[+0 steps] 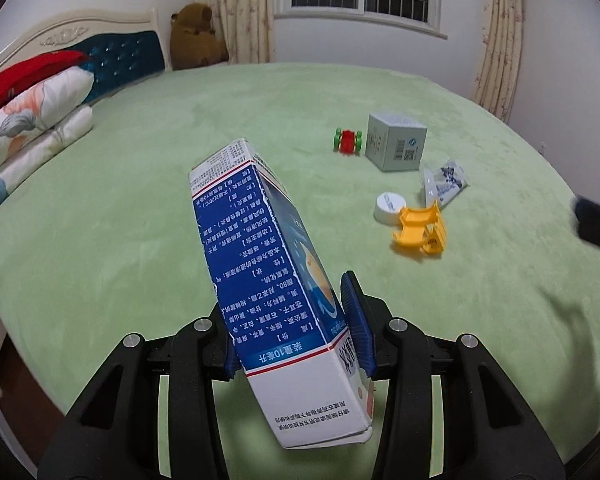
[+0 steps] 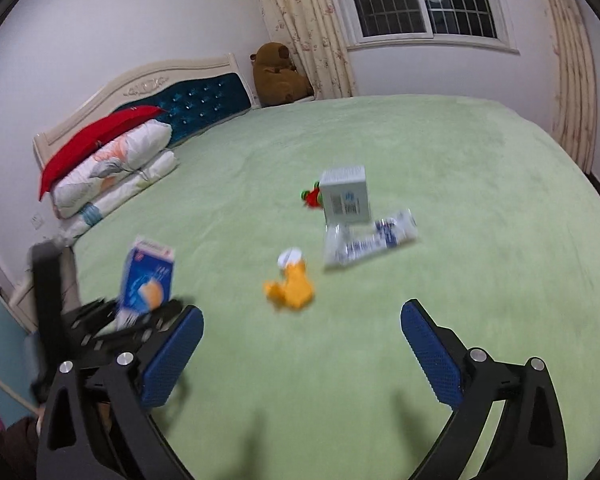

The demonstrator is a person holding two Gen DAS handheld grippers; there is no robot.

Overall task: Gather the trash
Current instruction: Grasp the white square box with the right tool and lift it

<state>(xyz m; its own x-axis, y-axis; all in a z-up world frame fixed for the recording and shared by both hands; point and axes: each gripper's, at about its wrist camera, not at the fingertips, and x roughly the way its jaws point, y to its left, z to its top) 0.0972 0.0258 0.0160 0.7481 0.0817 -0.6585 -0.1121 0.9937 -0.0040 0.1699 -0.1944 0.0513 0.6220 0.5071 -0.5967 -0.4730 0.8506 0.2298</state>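
Note:
My left gripper (image 1: 296, 332) is shut on a blue and white medicine carton (image 1: 268, 264) and holds it tilted above the green bed (image 1: 140, 200). The carton (image 2: 148, 280) and left gripper (image 2: 140, 316) also show at the left of the right wrist view. My right gripper (image 2: 302, 344) is open and empty above the bed. On the bed lie a crumpled white and blue wrapper (image 1: 444, 184) (image 2: 370, 240), a white cap (image 1: 390, 208) (image 2: 290, 257), a grey box (image 1: 396, 146) (image 2: 346, 196), a yellow plastic piece (image 1: 422, 230) (image 2: 292, 288) and a small red and green toy (image 1: 347, 141) (image 2: 312, 198).
Folded quilts and a red pillow (image 1: 32, 112) (image 2: 108, 168) lie by the headboard (image 2: 204, 100). A brown teddy bear (image 1: 196, 36) (image 2: 278, 76) sits in the far corner. Curtains (image 2: 304, 28) hang by the window. The right gripper's edge (image 1: 596, 228) shows at far right.

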